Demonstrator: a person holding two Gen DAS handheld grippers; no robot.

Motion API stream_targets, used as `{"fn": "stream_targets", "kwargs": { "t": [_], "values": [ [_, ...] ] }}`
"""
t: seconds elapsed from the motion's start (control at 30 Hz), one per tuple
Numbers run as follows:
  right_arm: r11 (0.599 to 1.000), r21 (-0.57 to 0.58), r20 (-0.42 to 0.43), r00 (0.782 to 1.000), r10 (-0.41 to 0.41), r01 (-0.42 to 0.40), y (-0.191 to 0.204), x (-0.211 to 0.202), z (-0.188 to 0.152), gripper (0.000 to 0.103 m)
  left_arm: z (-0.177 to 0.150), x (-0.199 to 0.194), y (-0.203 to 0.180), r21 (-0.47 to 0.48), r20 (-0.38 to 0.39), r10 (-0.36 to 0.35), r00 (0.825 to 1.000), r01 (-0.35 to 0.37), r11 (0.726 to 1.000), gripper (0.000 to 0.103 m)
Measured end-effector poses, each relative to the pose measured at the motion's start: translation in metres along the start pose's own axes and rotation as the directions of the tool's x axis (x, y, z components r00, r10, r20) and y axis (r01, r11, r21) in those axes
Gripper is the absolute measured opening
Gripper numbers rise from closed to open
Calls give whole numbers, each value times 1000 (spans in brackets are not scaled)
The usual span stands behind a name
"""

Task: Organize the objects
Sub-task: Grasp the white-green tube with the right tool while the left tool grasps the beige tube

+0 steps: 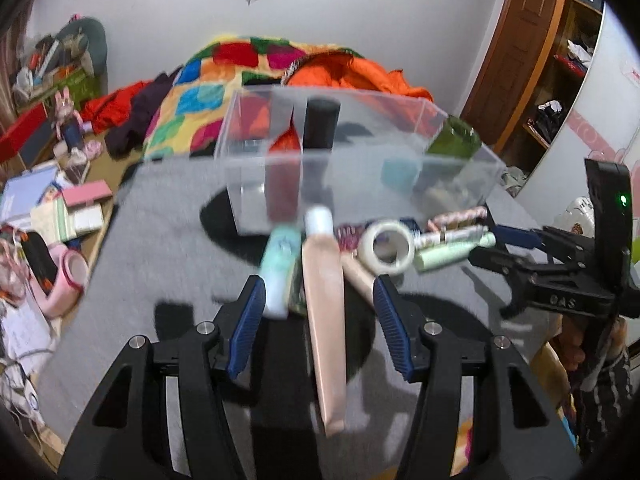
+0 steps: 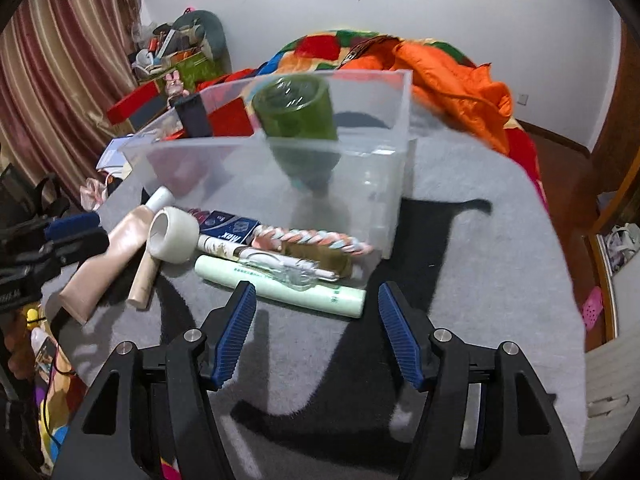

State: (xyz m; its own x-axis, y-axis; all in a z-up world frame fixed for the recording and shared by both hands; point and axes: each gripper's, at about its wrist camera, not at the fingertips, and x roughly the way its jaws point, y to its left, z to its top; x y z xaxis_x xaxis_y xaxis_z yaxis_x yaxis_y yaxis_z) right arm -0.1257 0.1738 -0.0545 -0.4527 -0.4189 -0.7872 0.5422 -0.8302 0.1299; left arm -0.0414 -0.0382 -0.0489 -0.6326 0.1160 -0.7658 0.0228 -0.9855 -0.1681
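Nearest my cameras, my left gripper (image 1: 318, 326) hangs with jaws apart and empty over the beige tube (image 1: 326, 320), which lies loose on the grey cloth-covered table (image 2: 500, 240); my right gripper (image 2: 316, 330) is likewise parted and empty, just short of the pale green tube (image 2: 280, 286). Beyond them, a heap still waits along the table's middle: the tape roll (image 2: 174, 236), a braided pastel band (image 2: 316, 240) and a dark blue packet (image 2: 228, 228), all outside the clear plastic box (image 2: 400, 168). Farther back, the box already holds a green jar (image 2: 296, 110) and a black cylinder (image 1: 321, 124) standing upright, so I judge the sorting begun but mostly ahead. Only the left view shows a pale blue tube (image 1: 280, 268) beside the beige one, and the sleeve (image 1: 604, 396) behind my right tool. Only the right view shows the striped curtain (image 2: 60, 80) at the far left.
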Motion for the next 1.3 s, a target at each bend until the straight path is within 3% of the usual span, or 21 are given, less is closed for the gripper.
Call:
{"fn": "stream_targets", "kwargs": {
  "t": [0.1,0.17,0.3,0.53,0.63,1.07,1.3],
  "values": [
    [1000,-4,0,1000,16,-16,3,3,-1,56,-10,2,1,-9,-11,-10,1000,10,1000,51],
    [1000,-17,7,1000,24,-24,5,1,-4,38,-15,4,0,-10,-24,-38,999,38,999,26],
    [998,-30,-7,998,57,-57,9,-6,-16,23,-24,7,0,-18,-39,-62,997,61,998,13],
    [977,-134,-47,985,164,-169,34,-27,-39,20,-39,-2,-14,21,-45,-76,996,77,997,12],
    [970,-183,-47,987,152,-158,46,-29,-41,20,-36,1,-14,21,-60,-73,996,74,997,12],
    [974,-174,-64,989,135,-145,62,-1,-16,20,4,35,-6,-5,-123,-108,986,108,994,14],
    [976,-184,-28,993,116,-119,69,0,-20,17,-1,34,-10,-13,-77,-74,994,73,997,10]
  ]
}}
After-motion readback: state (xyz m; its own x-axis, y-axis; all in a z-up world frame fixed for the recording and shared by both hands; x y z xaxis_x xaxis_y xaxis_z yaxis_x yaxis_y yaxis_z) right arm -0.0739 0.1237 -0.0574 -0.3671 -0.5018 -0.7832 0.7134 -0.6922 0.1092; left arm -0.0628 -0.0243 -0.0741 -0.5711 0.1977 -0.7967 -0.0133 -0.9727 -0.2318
